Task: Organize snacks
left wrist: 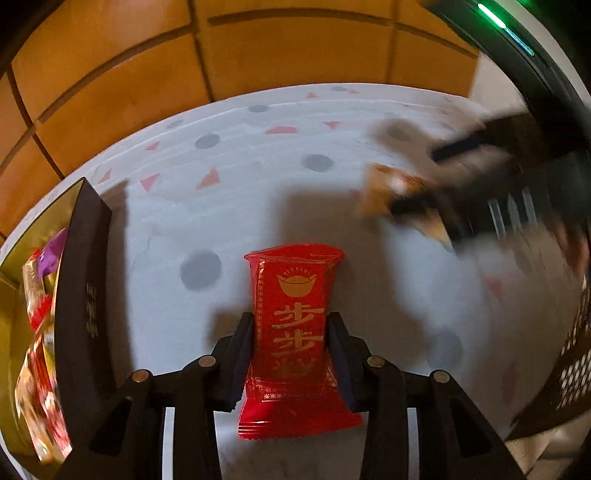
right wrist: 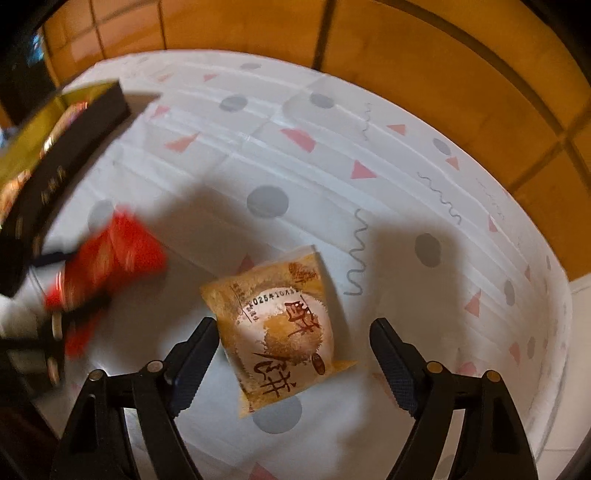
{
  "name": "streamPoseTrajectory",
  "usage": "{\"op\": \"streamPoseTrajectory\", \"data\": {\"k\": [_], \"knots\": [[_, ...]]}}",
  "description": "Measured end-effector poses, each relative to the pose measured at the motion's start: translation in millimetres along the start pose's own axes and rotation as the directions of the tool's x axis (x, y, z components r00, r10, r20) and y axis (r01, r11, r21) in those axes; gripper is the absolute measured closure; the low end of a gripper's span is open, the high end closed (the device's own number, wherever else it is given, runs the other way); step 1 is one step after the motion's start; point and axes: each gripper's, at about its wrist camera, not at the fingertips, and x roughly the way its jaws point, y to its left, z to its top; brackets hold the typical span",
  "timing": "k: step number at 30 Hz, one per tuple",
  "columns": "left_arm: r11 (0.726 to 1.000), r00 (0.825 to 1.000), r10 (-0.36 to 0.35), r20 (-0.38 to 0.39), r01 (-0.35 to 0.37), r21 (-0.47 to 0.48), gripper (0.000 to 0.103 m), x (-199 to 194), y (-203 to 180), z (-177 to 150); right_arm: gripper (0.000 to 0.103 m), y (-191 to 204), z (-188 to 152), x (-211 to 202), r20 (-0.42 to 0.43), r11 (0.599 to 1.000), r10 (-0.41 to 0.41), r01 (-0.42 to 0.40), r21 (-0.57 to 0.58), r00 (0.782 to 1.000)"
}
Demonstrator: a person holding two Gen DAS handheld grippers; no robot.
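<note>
My left gripper (left wrist: 290, 321) is shut on a red snack packet (left wrist: 295, 280) with gold characters, and both pads press its sides above the tablecloth. The right wrist view shows that packet (right wrist: 114, 247) and the left gripper (right wrist: 70, 291) as a blur at the left. A tan pastry packet (right wrist: 284, 332) lies between the fingers of my open right gripper (right wrist: 293, 325). There is a gap between it and the right finger (right wrist: 391, 354). A dark box (left wrist: 86, 295) with a gold inside holds several wrapped snacks (left wrist: 37, 291) at the left.
A white tablecloth (right wrist: 332, 206) with grey dots and pink triangles covers the round table. Orange floor tiles (left wrist: 277, 48) lie beyond its far edge. A dark mesh object (left wrist: 576, 350) stands at the right edge, and a dark device with a green light (left wrist: 491, 16) is at the upper right.
</note>
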Motion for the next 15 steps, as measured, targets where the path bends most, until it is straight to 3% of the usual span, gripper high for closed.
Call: {"op": "streamPoseTrajectory", "data": {"k": [5, 7, 9, 15], "knots": [[1.000, 0.997, 0.013, 0.070, -0.013, 0.010, 0.061, -5.2, -7.3, -20.7, 0.018, -16.7, 3.6, -19.5, 0.092, 0.989, 0.091, -0.101, 0.112, 0.992], [1.000, 0.997, -0.002, 0.075, 0.002, -0.004, 0.061, -5.2, -4.3, -21.9, 0.013, -24.9, 5.0, -20.6, 0.104, 0.977, 0.125, -0.140, 0.158, 0.987], [1.000, 0.997, -0.014, 0.076, 0.015, -0.008, 0.061, -3.1, -2.4, -20.7, 0.008, -25.4, 3.8, -17.9, 0.088, 0.972, 0.155, -0.168, 0.163, 0.984], [0.999, 0.996, -0.035, 0.078, 0.037, -0.014, 0.059, -5.2, 2.3, -26.3, 0.008, -7.6, 1.5, -3.9, 0.008, 0.990, 0.127, -0.127, 0.065, 0.992]]}}
